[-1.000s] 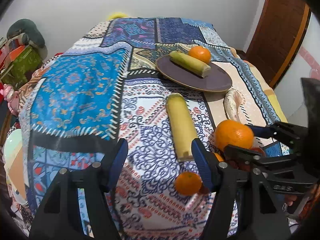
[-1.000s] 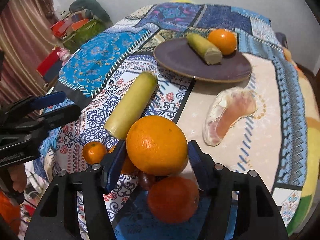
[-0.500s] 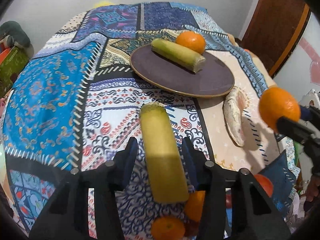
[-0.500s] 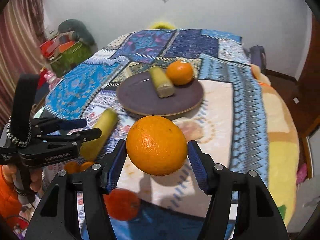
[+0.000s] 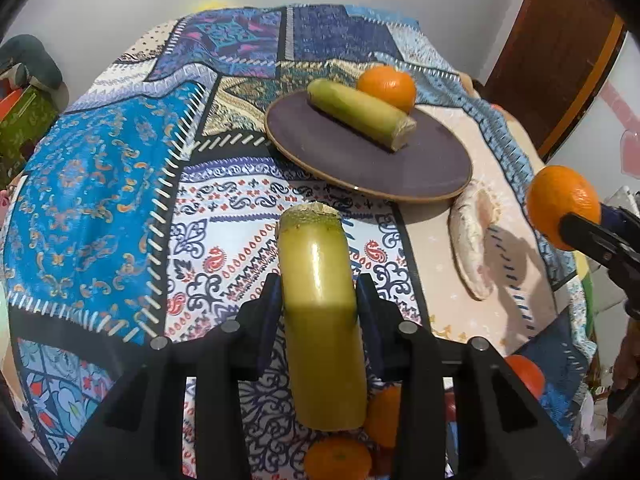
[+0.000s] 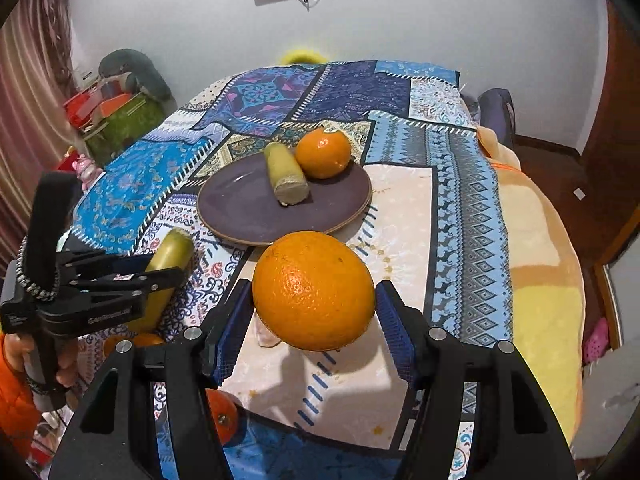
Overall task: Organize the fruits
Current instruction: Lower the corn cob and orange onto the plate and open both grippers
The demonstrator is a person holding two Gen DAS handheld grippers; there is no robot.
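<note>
small oranges [image 5: 338,458]: we see them half hidden — behind the cane piece [image 5: 320,320]
peeled segment [image 6: 267,338]: mostly behind the big orange [image 6: 314,290]

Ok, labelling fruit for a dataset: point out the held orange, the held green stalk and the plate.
held orange [image 6: 314,290], right wrist view, middle of its peel.
held green stalk [image 5: 318,276], left wrist view, upper shaft.
plate [image 6: 244,208], right wrist view, bare surface.

Black tool [image 6: 314,312], blue ribbed pads [image 6: 394,336], silver screws, orange sleeve.

The plate [image 6: 248,216] has bare surface on its near and left side; a sugarcane piece [image 6: 286,178] and orange [image 6: 323,153] crowd its far side.
</note>
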